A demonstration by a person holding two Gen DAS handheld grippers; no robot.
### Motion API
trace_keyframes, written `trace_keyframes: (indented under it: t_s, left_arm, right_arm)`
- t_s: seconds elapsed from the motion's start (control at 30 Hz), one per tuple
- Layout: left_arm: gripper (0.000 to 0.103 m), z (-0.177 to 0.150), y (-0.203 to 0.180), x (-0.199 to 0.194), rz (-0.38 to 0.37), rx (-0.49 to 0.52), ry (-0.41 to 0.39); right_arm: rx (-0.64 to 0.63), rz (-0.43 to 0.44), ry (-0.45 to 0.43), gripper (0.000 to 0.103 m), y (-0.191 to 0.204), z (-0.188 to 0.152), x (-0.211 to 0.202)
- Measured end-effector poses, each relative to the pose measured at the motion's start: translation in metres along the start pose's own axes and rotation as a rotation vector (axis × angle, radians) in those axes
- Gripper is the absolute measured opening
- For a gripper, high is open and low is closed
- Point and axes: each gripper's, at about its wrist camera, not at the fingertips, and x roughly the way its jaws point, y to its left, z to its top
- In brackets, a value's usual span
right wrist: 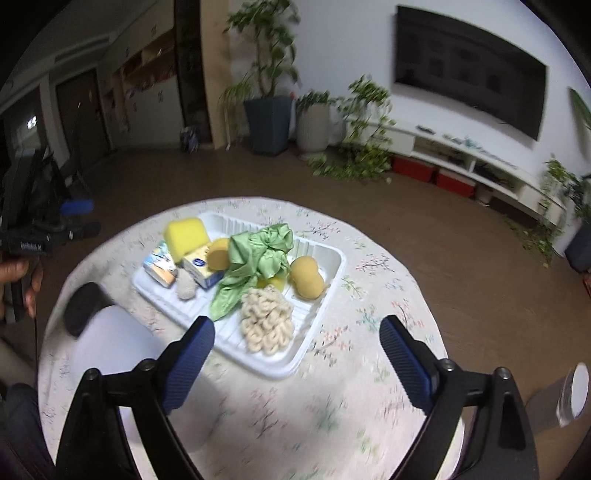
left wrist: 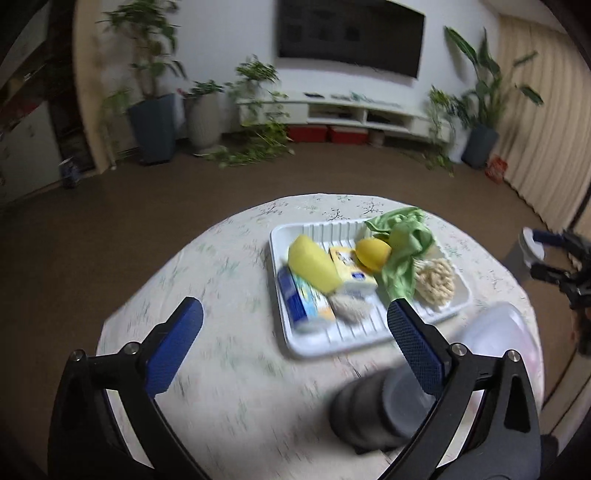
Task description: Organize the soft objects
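No lettering anywhere is sharp enough to read

Motion blur smears the dark ribbed cylinder and clear lid — box labels unreadable.

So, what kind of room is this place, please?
Most likely a home living room. A large dark television hangs on the wall above a low white media shelf, potted plants stand along the wall, and a round table with a flowered cloth holds the white tray.
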Motion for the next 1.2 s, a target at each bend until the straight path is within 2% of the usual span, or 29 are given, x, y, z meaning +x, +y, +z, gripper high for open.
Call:
trace_keyframes:
  t_s: [0.2,0.33,0.43,0.73,0.8,1.03,1.2]
  left_arm:
    - [0.102,-0.068,-0.033,-0.063,0.064,-0.049,-0.092]
    - [0.103,-0.096,-0.049,-0.096,0.055,-0.1,-0.132]
    - [0.103,-0.111,-0.059,-0.113,0.087,-0.106,-0.143]
    - [0.103,-0.132,-0.074,-0.133,0.13,-0.112,-0.129]
    - [0.103,-0.134,-0.078,-0.133,0.155,-0.107,-0.12]
    - [0.103,-0.141,-0.08,-0.127,0.123,-0.118,-0.085]
    - [0.103,-0.146,-0.084,-0.124,0.136,-0.102,-0.078]
  right_arm:
    - [0.097,-0.032,-0.065,0.103,0.057,-0.069,-0.054]
    - [0.097,-0.066,-0.078,0.103,0.105,-0.112,-0.072]
    - [0.119,-0.085,-0.098,0.103,0.129,-0.13,-0.08]
    - [0.234,-0.156,-0.145,0.103,0.141,-0.148,-0.098]
    - [0.236,-0.184,-0.149,0.103,0.142,-0.151,-0.102]
    - [0.229,-0.228,-0.147,0.103,0.147,-0.154,-0.105]
    - [0.204,-0.241,-0.148,0.103,0.156,-0.154,-0.105]
